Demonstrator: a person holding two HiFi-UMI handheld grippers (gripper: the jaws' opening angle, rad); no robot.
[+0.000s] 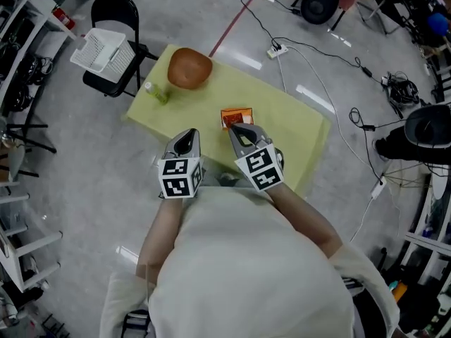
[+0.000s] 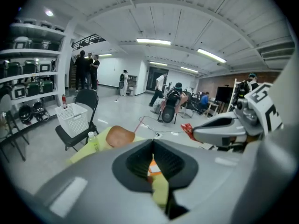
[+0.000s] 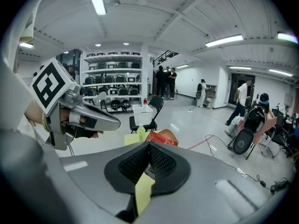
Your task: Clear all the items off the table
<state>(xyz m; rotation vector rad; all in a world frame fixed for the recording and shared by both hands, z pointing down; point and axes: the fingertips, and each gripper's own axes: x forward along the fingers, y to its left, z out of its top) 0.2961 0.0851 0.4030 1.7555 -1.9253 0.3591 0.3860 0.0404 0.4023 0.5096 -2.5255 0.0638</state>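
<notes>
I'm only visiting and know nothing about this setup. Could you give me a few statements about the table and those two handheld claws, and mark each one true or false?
1. The brown bowl sits on the table. True.
2. The white basket stands on the floor. False: it rests on the black chair beside the table.
3. The left gripper holds the green bottle. False: its jaws are together with nothing between them, and the bottle stands on the table near the bowl.
4. The right gripper has its jaws shut. True.
5. The orange packet lies inside the bowl. False: it lies on the tablecloth, just ahead of the right gripper.
</notes>
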